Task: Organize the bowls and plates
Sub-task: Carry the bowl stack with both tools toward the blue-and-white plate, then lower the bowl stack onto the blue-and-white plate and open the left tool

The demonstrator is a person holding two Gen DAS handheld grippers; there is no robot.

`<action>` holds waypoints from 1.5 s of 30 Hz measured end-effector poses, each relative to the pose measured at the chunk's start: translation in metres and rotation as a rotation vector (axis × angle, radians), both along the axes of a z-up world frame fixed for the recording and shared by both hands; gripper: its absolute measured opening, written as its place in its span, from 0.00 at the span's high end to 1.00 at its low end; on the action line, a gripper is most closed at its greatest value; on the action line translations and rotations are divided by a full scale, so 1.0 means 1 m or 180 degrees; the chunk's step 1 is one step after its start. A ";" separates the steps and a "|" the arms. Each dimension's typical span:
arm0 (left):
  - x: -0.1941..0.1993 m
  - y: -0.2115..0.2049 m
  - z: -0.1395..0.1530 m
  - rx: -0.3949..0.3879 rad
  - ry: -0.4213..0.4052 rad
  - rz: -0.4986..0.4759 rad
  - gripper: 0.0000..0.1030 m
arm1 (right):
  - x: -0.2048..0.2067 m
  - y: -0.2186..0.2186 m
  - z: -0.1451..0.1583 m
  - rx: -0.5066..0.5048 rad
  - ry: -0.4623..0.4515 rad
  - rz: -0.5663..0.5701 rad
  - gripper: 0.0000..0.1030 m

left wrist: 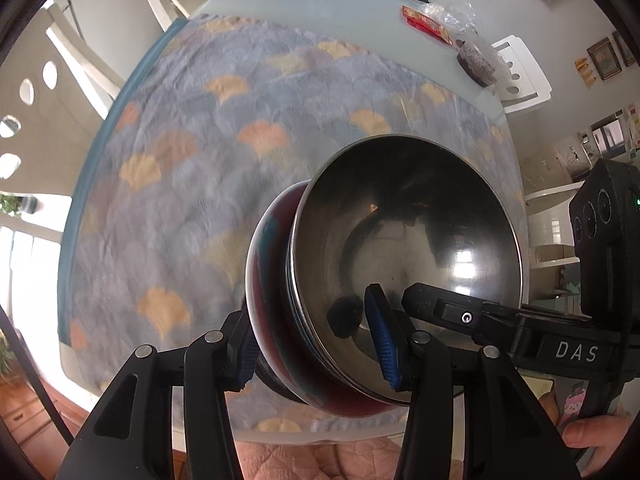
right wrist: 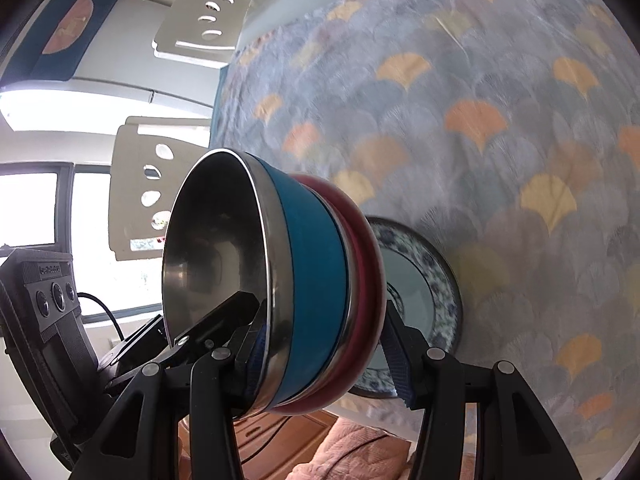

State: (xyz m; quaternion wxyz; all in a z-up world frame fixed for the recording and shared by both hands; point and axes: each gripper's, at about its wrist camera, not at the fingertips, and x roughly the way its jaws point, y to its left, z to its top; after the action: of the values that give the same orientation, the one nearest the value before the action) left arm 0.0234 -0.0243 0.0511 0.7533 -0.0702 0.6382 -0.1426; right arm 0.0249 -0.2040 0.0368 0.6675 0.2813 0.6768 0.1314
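Black linkage bars fill the bottom of our left wrist view, and between their blue-ribbed pads sits the left gripper [left wrist: 316, 344], closed across a stack of nested bowls. One pad presses the dark red outer bowl [left wrist: 266, 280] from outside, and the other pad reaches over the rim into the steel bowl [left wrist: 404, 232] nested on top. We hold the stack tilted, its mouth turned toward the right, above the cloth with the fan-leaf pattern [left wrist: 192, 128] that covers the near part of the pale table [left wrist: 320, 4]. From the right, the right gripper [left wrist: 416, 300] comes in with one black finger lying on the steel bowl's inner wall; its other finger is hidden from us here. On the far bare end of the table we see a red packet [left wrist: 426, 24] and crumpled clear plastic. White chairs [left wrist: 516, 76] stand around the table.

In our right wrist view, the right gripper [right wrist: 324, 344] straddles the same stack, one pad inside the steel bowl [right wrist: 212, 240] and the other against the red bowl's [right wrist: 364, 272] outer side, so it grips the stack too. A blue bowl [right wrist: 316, 264] shows between the steel rim and the red one. Behind the stack, a blue-and-white patterned plate [right wrist: 436, 276] lies on the cloth [right wrist: 480, 100]. The left gripper's finger [right wrist: 216, 324] rests inside the steel bowl.
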 end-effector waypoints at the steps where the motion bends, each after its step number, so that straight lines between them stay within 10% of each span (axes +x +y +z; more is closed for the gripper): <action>1: -0.003 -0.001 -0.003 -0.0004 0.0014 -0.0004 0.57 | -0.003 0.000 -0.002 -0.0021 0.0008 0.0007 0.51; 39: -0.025 -0.007 -0.053 0.0116 0.0336 -0.0228 0.57 | -0.042 -0.005 -0.046 -0.0003 0.0341 0.0030 0.50; 45: -0.028 -0.002 -0.023 0.0279 0.0017 -0.0250 0.55 | -0.047 0.000 -0.019 -0.0362 -0.0068 0.0225 0.47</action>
State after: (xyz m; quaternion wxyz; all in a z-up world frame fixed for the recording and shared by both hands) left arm -0.0047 -0.0267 0.0279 0.7478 -0.0124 0.6481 -0.1437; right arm -0.0218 -0.2039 0.0174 0.6845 0.2174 0.6855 0.1193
